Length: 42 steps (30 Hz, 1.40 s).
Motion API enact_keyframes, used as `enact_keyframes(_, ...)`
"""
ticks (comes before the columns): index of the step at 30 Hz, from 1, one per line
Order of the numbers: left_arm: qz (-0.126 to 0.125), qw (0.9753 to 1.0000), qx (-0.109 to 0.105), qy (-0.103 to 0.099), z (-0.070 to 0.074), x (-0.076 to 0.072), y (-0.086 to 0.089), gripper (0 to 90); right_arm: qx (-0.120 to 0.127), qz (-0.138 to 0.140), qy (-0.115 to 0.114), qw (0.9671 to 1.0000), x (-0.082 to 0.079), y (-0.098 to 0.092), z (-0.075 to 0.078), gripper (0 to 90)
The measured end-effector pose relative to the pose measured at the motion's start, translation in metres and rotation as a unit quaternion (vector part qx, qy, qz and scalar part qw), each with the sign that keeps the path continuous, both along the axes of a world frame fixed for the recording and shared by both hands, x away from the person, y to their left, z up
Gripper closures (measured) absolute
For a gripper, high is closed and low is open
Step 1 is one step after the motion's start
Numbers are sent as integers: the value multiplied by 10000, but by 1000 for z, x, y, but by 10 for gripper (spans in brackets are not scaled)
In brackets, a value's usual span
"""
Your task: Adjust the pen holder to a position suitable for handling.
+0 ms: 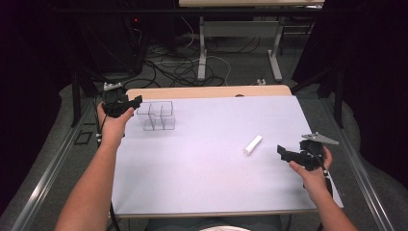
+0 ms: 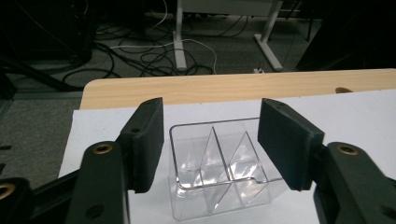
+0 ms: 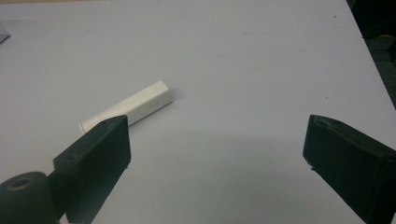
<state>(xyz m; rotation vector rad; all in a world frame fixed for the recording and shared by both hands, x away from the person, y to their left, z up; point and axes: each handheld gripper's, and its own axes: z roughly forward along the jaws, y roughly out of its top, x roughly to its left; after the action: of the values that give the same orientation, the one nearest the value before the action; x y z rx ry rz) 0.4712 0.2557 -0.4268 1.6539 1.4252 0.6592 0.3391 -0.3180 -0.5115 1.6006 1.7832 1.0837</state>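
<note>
High view | left hand-held gripper (image 1: 136, 101) spread beside clear divided box (image 1: 157, 116) | right hand-held gripper (image 1: 283, 151) spread near white stick (image 1: 252, 144) | risk: off-centre closing knocks stick rolling away from box.

clear divided box (image 1: 156, 116) upright, white tube (image 1: 252, 144) lying

Table (image 1: 202, 173) (clear organizer (image 1: 156, 115), white stick (image 1: 252, 144))

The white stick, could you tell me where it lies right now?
In the high view the white stick lies flat on the white table sheet, right of centre, just left of the open right hand-held gripper.
</note>
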Motion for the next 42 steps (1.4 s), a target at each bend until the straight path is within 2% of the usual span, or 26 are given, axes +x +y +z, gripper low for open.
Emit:
enact_keyframes(2, -2, 9997, 195, 150, -1, 5, -3, 451, 10, -10, 27, 10000, 0, 0, 0, 69)
enact_keyframes(4, 14, 9994, 215, 289, -3, 9, -5, 468, 13, -17, 47, 10000, 0, 0, -1, 69)
enact_keyframes(7, 31, 9985, 287, 464, -6, 15, -6, 567, 31, -21, 61, 10000, 0, -1, -1, 69)
enact_keyframes(11, 229, 9977, 258, 591, -11, 20, -5, 623, 14, 9, 90, 10000, 1, -1, -2, 69)
enact_keyframes(16, 299, 9956, 278, 842, -17, 25, 0, 668, 36, 4, 110, 9999, 1, -2, -3, 69)
enact_keyframes(20, 352, 9938, 162, 1039, -23, 29, 2, 684, 57, -8, 147, 9999, 1, -2, -4, 69)
enact_keyframes(27, 366, 9919, 220, 1195, -30, 35, -2, 723, 55, 11, 161, 9999, 2, -1, -5, 69)
enact_keyframes(34, 405, 9882, 355, 1432, -38, 41, -6, 765, 61, 17, 180, 9998, 2, -1, -6, 69)
enact_keyframes(42, 480, 9861, 452, 1522, -42, 44, -8, 800, 45, 54, 188, 9998, 2, -1, -6, 69)
